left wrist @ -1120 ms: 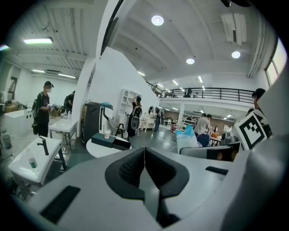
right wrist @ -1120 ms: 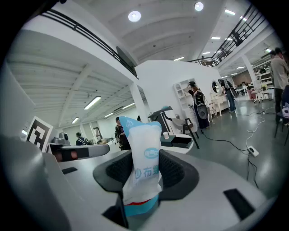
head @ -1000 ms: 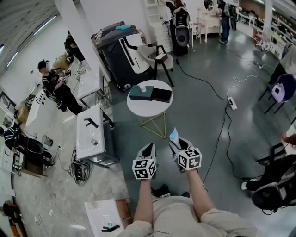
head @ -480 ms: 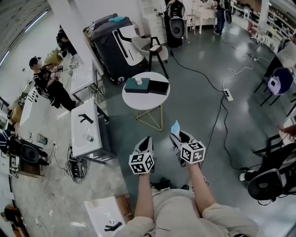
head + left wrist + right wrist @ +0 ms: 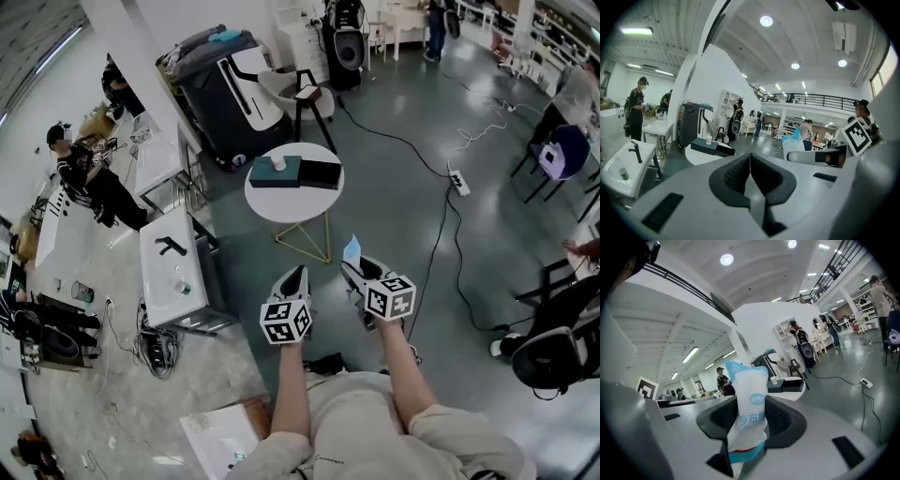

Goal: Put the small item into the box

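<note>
My right gripper (image 5: 352, 270) (image 5: 750, 420) is shut on a small white-and-blue sachet (image 5: 749, 405) (image 5: 352, 249), which stands up between the pads. My left gripper (image 5: 294, 278) (image 5: 750, 176) is shut with nothing in it; its pads meet. Both grippers hang over the grey floor, well short of the round white table (image 5: 298, 202) ahead. On that table lie a dark green box (image 5: 275, 174) with a small white cup (image 5: 278, 163) on it, and beside it a black box (image 5: 319, 172). The table and boxes (image 5: 712, 146) also show small in the left gripper view.
A white sink unit (image 5: 171, 272) stands to the left, a large black machine (image 5: 223, 84) and a chair (image 5: 305, 98) behind the table. Cables (image 5: 441, 253) run across the floor on the right. People sit at the left and right edges.
The view has crept forward a little, so the round table sits slightly nearer to the grippers. Both grippers keep their pose and the sachet stays held.
</note>
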The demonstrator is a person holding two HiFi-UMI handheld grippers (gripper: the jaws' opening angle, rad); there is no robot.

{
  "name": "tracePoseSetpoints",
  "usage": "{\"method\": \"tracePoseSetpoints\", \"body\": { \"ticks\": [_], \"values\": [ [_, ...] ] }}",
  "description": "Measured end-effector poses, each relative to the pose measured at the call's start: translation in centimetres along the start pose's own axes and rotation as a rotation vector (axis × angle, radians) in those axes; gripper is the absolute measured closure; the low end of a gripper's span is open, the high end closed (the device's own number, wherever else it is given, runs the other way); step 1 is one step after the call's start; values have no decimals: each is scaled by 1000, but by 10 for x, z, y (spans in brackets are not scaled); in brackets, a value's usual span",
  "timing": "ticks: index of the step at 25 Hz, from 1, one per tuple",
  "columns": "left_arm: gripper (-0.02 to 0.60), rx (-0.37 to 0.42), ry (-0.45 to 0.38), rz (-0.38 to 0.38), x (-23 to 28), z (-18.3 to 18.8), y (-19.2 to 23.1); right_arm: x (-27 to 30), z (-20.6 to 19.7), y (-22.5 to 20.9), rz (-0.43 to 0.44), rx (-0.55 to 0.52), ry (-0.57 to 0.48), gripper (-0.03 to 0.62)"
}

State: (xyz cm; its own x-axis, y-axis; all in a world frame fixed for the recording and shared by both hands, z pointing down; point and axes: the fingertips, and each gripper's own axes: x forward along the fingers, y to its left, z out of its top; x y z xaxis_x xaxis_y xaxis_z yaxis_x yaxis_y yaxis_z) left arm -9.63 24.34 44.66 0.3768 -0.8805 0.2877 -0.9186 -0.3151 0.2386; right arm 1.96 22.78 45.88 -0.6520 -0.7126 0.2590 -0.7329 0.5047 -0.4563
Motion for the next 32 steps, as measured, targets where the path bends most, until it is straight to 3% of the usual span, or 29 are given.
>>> {"method": "tracePoseSetpoints", "body": {
  "ticks": [8, 17, 22, 29, 32],
  "values": [
    [560, -11, 14, -18, 6, 1, 41, 31, -6, 8, -11, 52, -32, 396],
    [560, -53, 24, 0, 23, -3, 69, 48, -2, -19, -47, 92, -34, 396],
    [560, -62, 9, 15, 52, 10, 78, 72, 17, -41, -19, 137, -51, 396],
    [560, 36, 42, 5, 127, 45, 81, 117, 63, -103, -15, 205, -91, 396],
    [560, 37, 33, 5, 166, 61, 83, 139, 83, -136, -12, 217, -86, 396]
  ]
}}
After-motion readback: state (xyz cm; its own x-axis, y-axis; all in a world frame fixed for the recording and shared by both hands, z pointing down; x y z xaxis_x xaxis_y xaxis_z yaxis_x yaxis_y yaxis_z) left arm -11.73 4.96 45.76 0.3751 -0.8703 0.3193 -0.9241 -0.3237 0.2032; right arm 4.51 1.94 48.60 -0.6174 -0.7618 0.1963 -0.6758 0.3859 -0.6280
